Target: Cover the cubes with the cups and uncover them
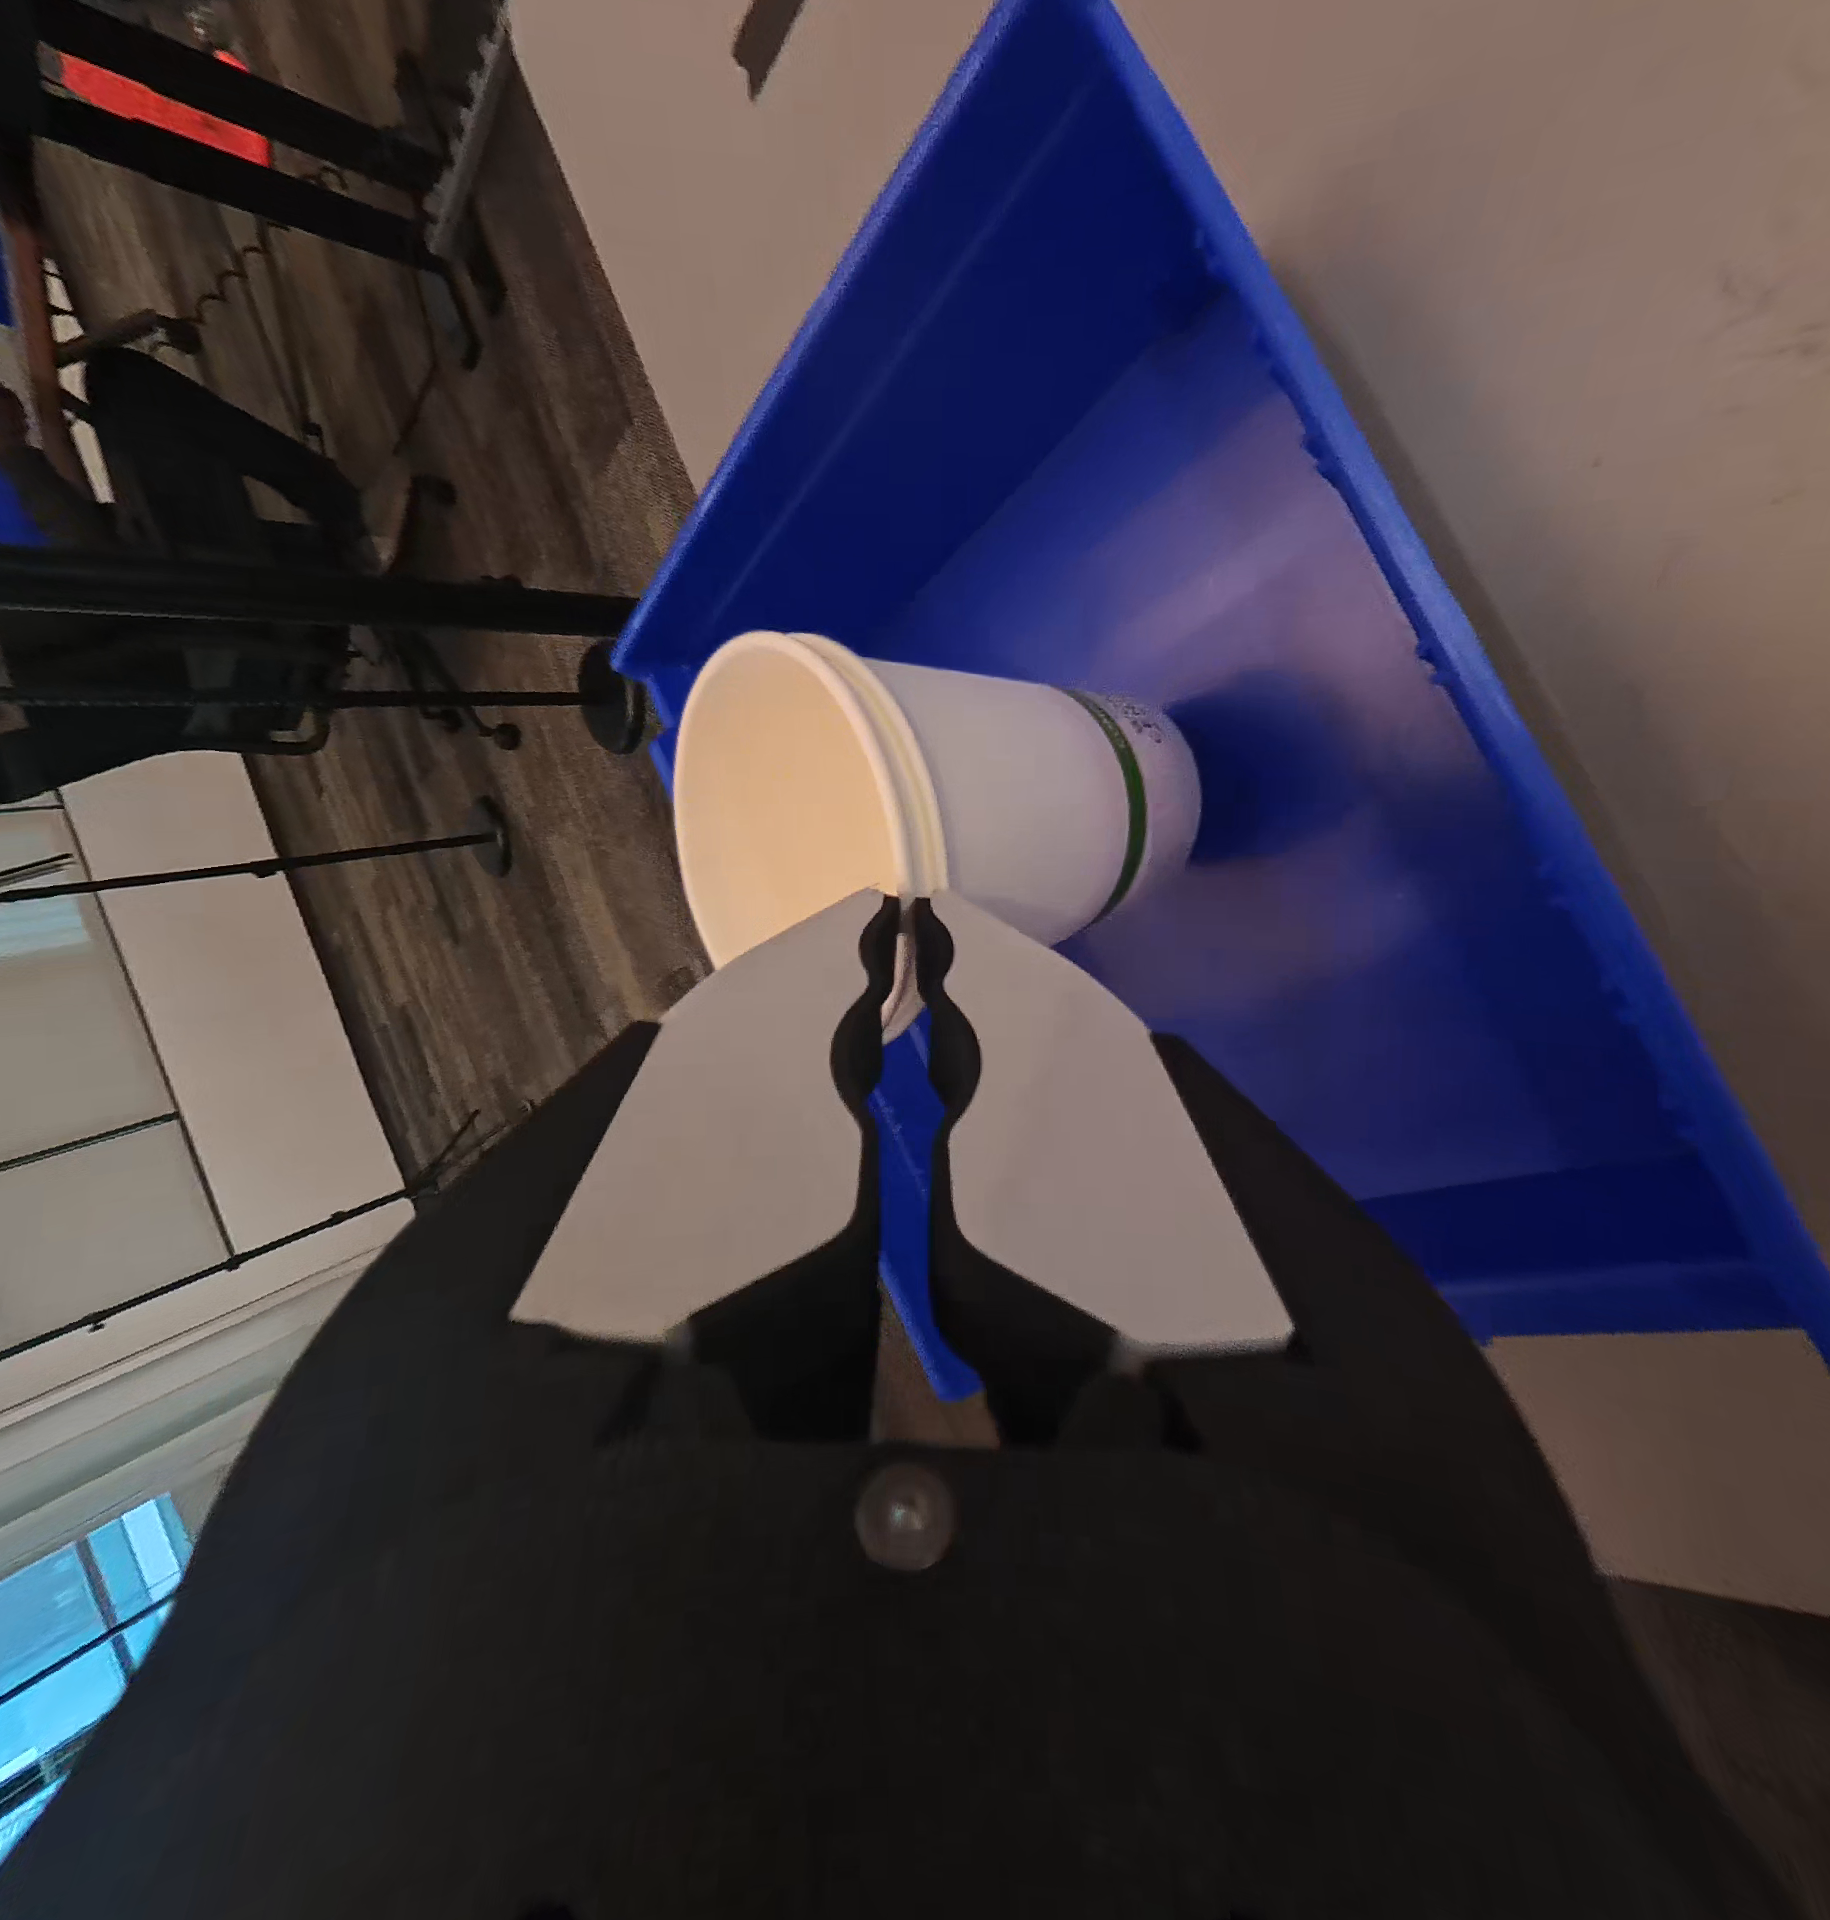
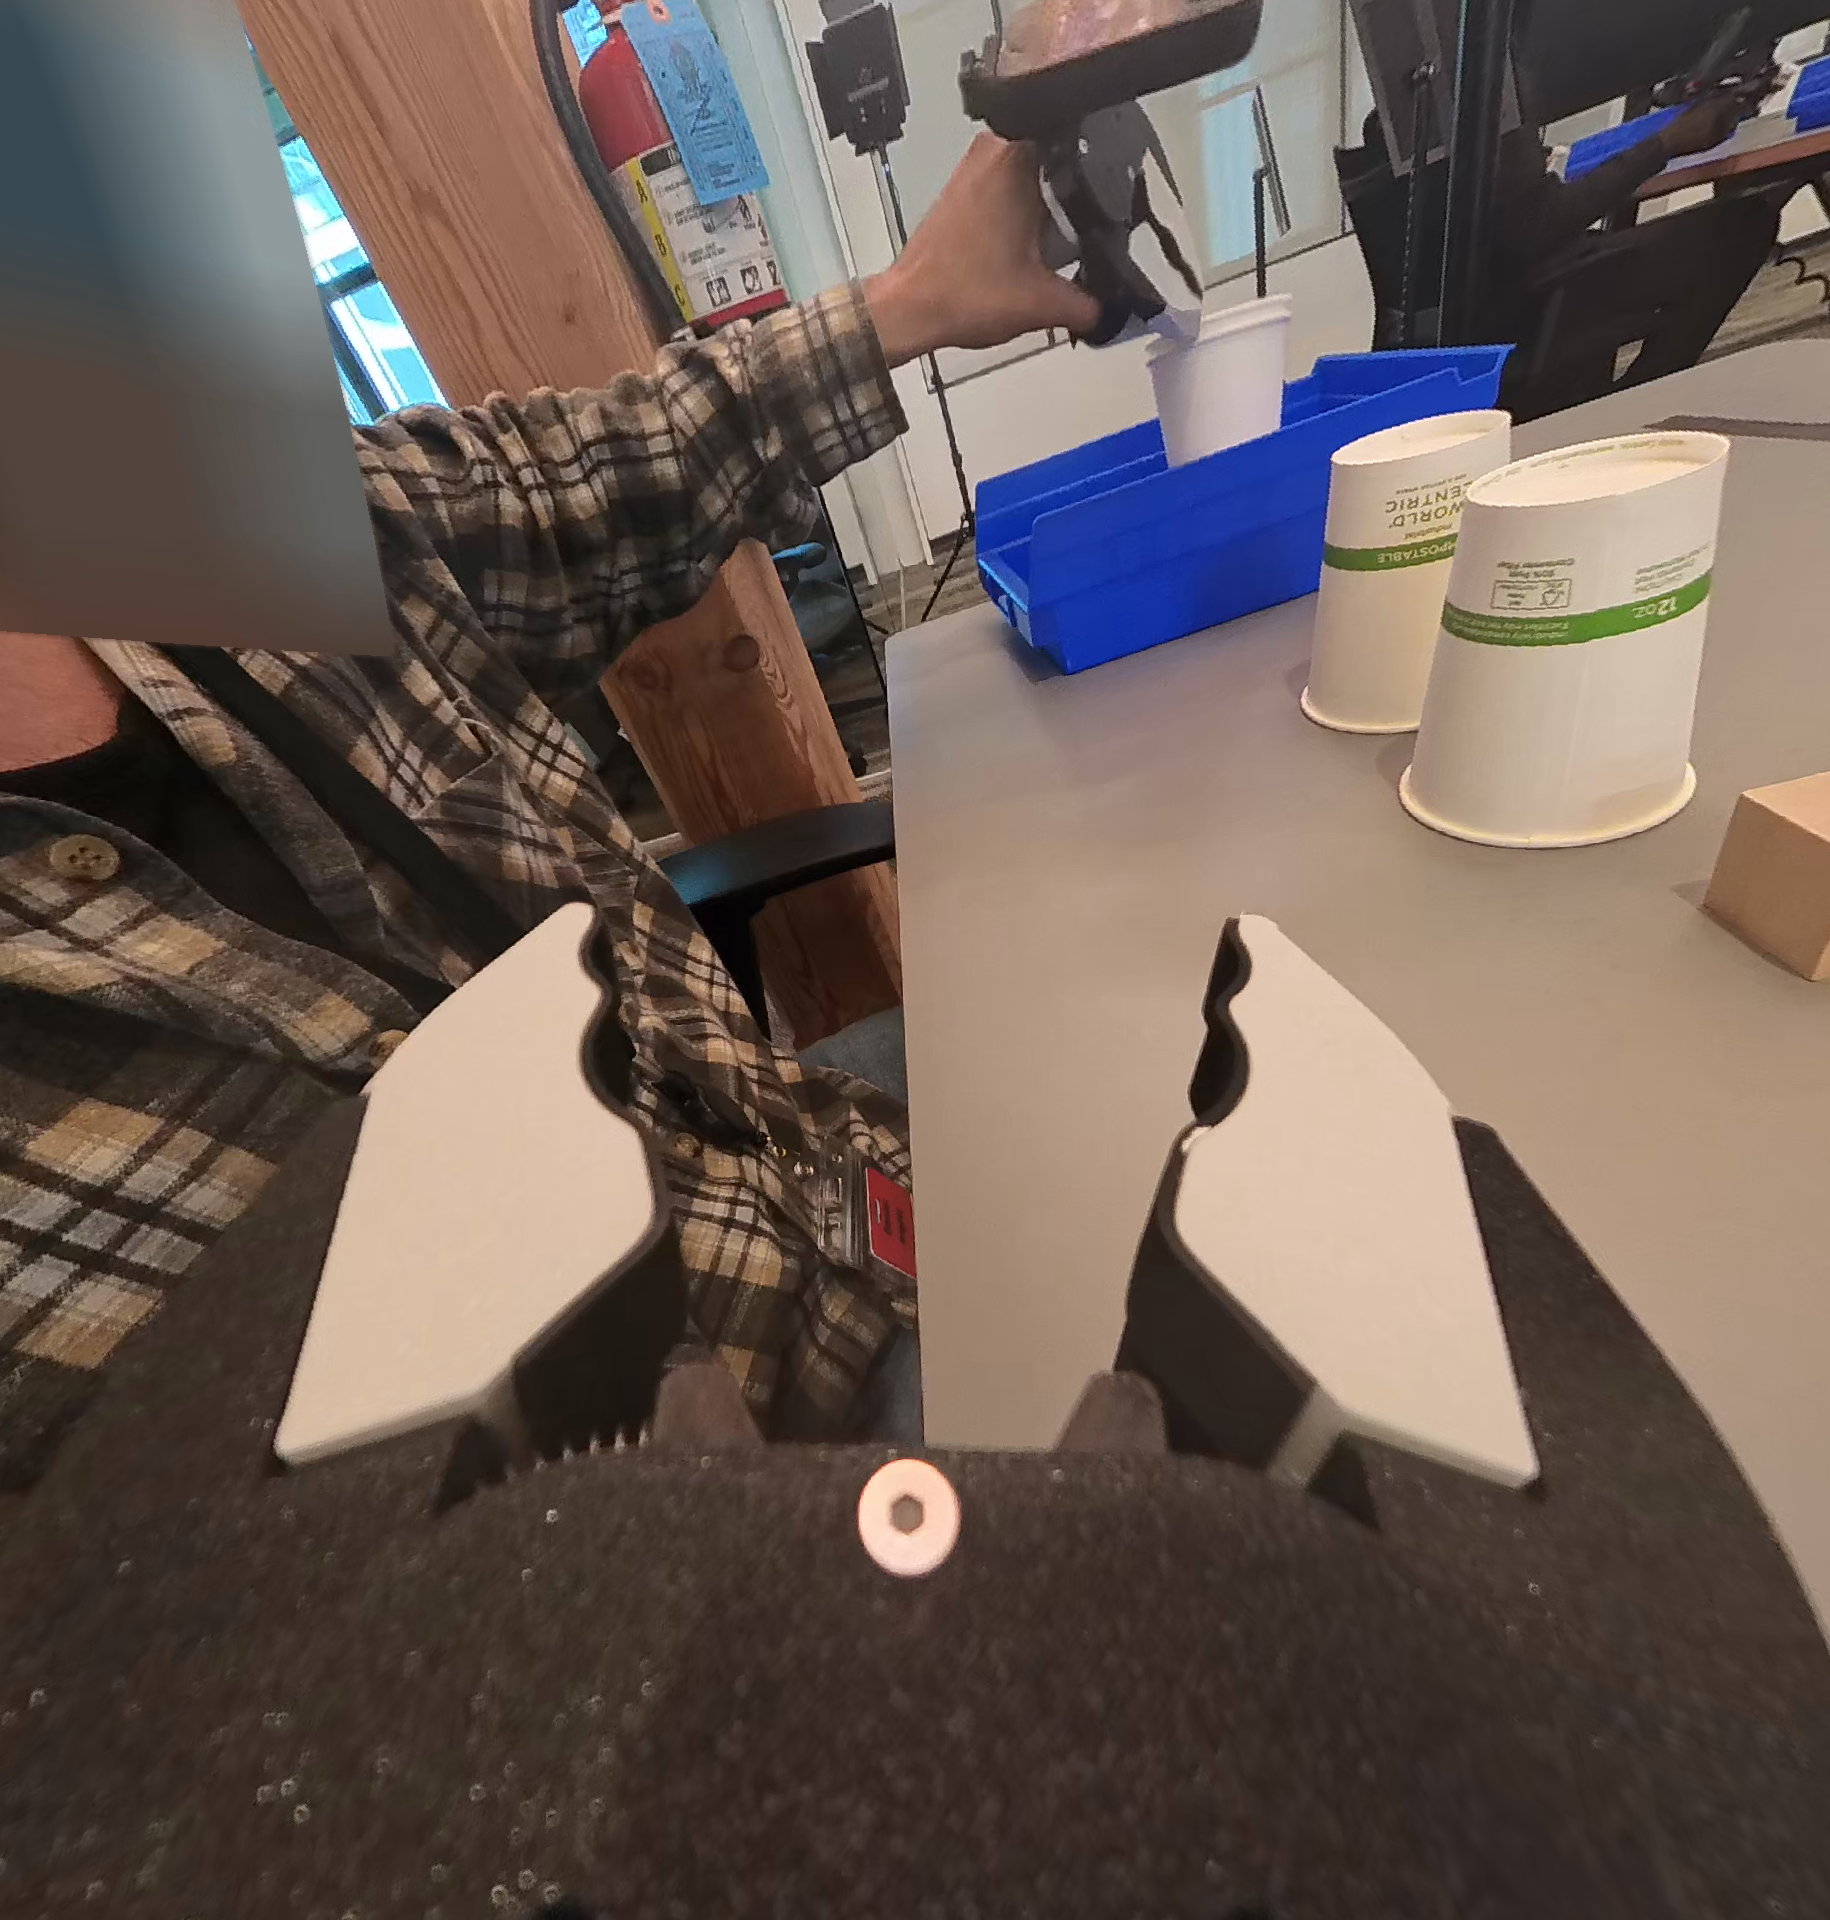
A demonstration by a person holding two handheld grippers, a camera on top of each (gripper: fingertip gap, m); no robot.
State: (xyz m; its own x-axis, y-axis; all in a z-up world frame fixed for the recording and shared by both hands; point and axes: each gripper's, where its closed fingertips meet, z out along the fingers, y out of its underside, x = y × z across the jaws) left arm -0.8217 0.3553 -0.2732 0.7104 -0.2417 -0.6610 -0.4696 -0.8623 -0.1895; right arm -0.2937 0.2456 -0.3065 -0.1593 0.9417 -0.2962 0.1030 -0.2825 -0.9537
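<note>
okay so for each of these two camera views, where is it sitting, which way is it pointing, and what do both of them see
Left wrist view: on the left hand-held gripper, looking along its fingers, shut on the white cup stack over the blue bin.
Right wrist view: on the open right hand-held gripper, facing the grey table edge and the person's plaid sleeve.
Shared: cup stack, bin, left hand-held gripper.

I count two upturned paper cups point(image 2: 1560, 665) at my two o'clock, a nested cup stack point(image 2: 1223, 384) at twelve, one wooden cube point(image 2: 1799, 883) at three, one blue bin point(image 2: 1181, 530).
</note>
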